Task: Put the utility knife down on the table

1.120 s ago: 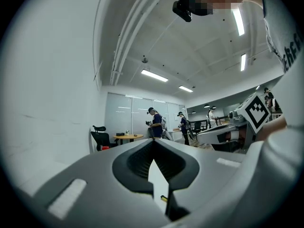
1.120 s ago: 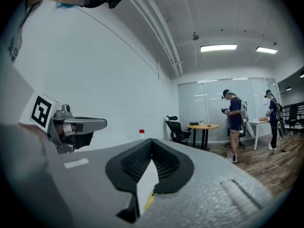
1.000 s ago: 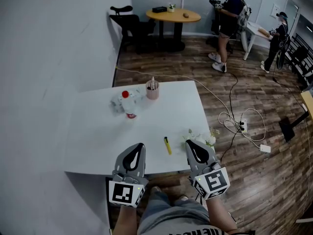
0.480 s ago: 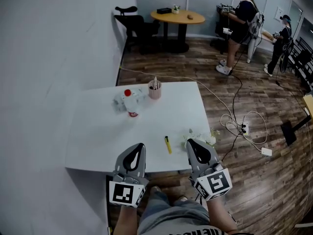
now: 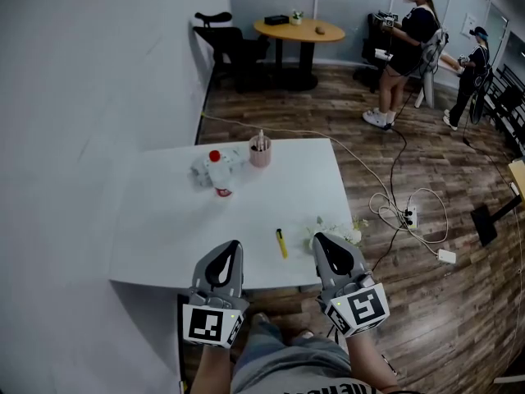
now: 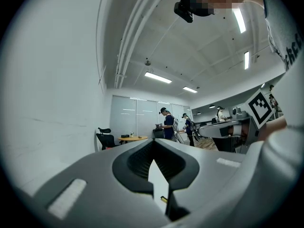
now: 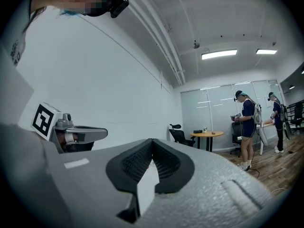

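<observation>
- Currently, we hold the left tongs (image 5: 230,248) and the right tongs (image 5: 322,243) at the near edge of the white rectangular bench (image 5: 180,220).
- Both pairs of jaws are pressed together, and we see nothing between them.
- The slim yellow utility knife (image 5: 281,243) lies flat on the bench near its front edge, between the two tongs and touching neither.
- A clear plastic bottle with a red cap (image 5: 216,173) and a pink cup (image 5: 260,151) stand toward the far side, well apart from the knife.
- White flowers (image 5: 340,232) lie at the right edge, just beside the right tongs.
</observation>
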